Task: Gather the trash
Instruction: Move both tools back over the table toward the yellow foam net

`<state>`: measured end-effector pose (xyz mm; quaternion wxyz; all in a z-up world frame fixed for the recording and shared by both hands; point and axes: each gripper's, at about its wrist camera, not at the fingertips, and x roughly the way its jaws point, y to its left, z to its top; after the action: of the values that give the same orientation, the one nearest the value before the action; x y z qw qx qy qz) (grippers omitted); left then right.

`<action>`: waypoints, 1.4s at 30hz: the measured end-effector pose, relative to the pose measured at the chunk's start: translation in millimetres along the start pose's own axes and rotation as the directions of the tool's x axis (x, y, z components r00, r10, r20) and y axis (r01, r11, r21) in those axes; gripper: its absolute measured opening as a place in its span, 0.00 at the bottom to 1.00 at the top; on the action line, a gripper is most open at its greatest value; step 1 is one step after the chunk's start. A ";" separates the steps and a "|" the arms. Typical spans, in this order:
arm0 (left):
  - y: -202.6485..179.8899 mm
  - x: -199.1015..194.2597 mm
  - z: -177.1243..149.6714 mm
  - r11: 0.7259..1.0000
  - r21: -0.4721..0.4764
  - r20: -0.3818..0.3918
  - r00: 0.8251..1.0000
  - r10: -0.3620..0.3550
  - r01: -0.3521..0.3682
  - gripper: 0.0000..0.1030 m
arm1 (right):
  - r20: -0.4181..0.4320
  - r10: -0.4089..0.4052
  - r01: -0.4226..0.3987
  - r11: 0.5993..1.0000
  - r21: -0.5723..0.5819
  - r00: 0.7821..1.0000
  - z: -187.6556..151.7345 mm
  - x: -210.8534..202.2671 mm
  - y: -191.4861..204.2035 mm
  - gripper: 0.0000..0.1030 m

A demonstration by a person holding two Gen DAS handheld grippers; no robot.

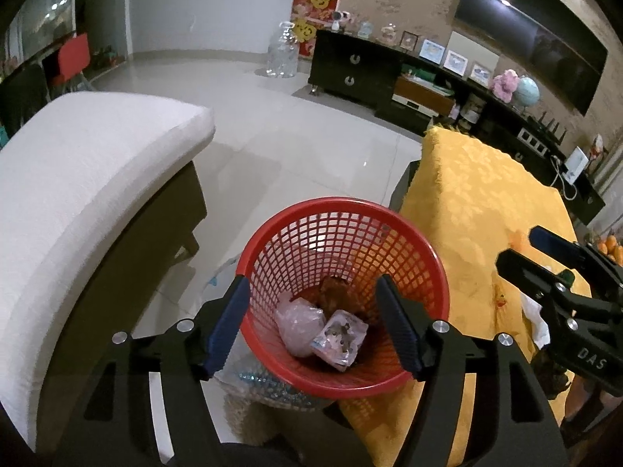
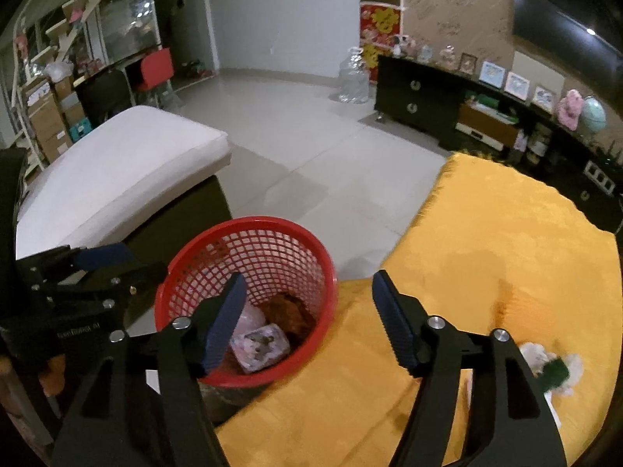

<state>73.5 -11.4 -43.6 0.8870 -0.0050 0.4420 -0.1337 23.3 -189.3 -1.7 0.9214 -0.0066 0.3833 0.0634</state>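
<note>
A red mesh basket (image 1: 342,210) stands on the floor beside a table with a yellow cloth (image 1: 467,202). Inside lie a pinkish plastic bag (image 1: 300,323), a printed packet (image 1: 338,340) and a brown crumpled piece (image 1: 333,292). My left gripper (image 1: 311,284) hangs open above the basket's mouth with nothing between its fingers. My right gripper (image 2: 307,278) is open and empty too, straddling the basket (image 2: 272,221) rim and the yellow cloth (image 2: 506,233) edge. The packet (image 2: 259,346) shows below it. A white crumpled tissue with a green bit (image 2: 553,369) lies on the cloth at the right.
A white cushioned bench (image 1: 97,163) stands left of the basket. A black TV cabinet (image 1: 350,62) lines the far wall, with a clear water jug (image 1: 282,54) beside it. Oranges (image 1: 611,249) sit at the table's right edge. Bubble wrap (image 1: 264,385) lies under the basket.
</note>
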 end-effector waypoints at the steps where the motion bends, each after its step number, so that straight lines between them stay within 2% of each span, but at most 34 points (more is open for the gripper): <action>1: -1.1 -0.1 0.4 1.000 0.005 0.002 1.000 -0.002 0.002 0.64 | 0.006 -0.011 0.011 1.000 0.006 1.000 -2.6 -4.0 -3.5 0.67; 5: -16.1 -3.0 -1.2 0.999 0.040 0.008 1.000 -0.016 0.016 0.66 | 0.027 -0.056 0.055 0.998 0.044 0.998 -13.9 -19.9 -21.9 0.73; 11: -44.5 -0.1 -7.7 0.994 0.096 -0.009 0.999 -0.047 0.048 0.68 | 0.031 -0.147 0.142 0.981 0.133 0.989 -40.6 -48.8 -65.5 0.75; 21: -98.1 10.2 -17.1 0.974 0.197 -0.054 0.994 -0.098 0.107 0.68 | -0.019 -0.305 0.299 0.917 0.265 0.952 -95.0 -86.4 -138.4 0.75; 35: -178.3 41.8 -37.1 0.924 0.321 -0.158 0.974 -0.164 0.208 0.68 | -0.051 -0.371 0.363 0.855 0.370 0.927 -142.6 -114.5 -180.2 0.75; 42: -215.4 70.2 -44.0 0.897 0.370 -0.224 0.960 -0.166 0.241 0.68 | -0.067 -0.383 0.377 0.836 0.399 0.921 -157.0 -123.1 -194.8 0.75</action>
<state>29.1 -231.3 -98.0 0.8055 0.1394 0.4841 -0.3120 -149.6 -405.9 -32.6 0.8998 0.1088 0.3717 -0.2011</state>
